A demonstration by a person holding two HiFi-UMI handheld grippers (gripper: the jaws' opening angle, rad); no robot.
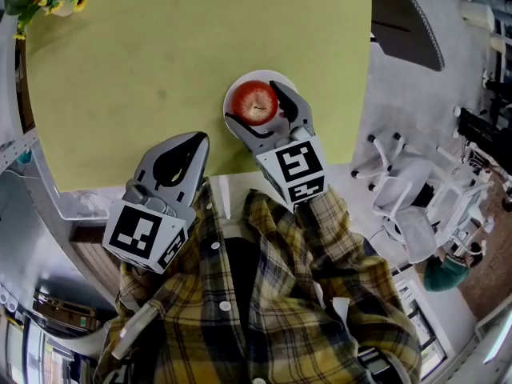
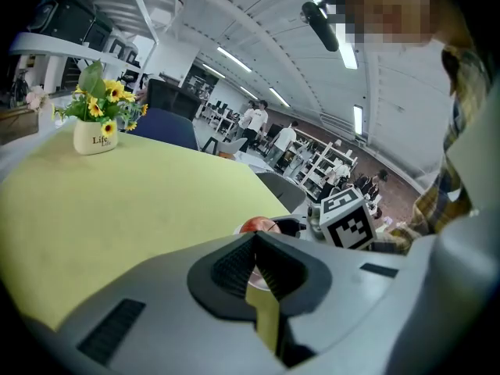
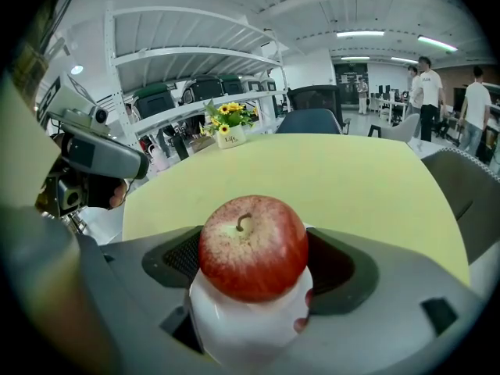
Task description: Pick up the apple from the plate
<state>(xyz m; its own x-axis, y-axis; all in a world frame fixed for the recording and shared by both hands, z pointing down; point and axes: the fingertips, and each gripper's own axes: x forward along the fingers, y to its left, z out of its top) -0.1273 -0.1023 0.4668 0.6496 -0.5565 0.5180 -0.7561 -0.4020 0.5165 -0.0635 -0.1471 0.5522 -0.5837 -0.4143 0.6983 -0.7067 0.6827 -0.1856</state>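
Apple (image 1: pixel 254 102) sits on the white plate (image 1: pixel 237 85), which lies at the yellow-green table's (image 1: pixel 144 62) edge nearest the person. Right gripper (image 1: pixel 258 109) reaches over the plate, jaws pressed against the apple's two sides. Left gripper (image 1: pixel 192 144) hangs left of the plate, jaws together, holding nothing.

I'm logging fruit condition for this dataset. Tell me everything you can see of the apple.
The apple is red with pale yellowish speckling around a short brown stem. Its skin is smooth, glossy and unbroken where visible. It stands upright, stem up, on a small white plate near the edge of the yellow-green table. The right gripper has a jaw close on either side of it. Whether they press it cannot be told.
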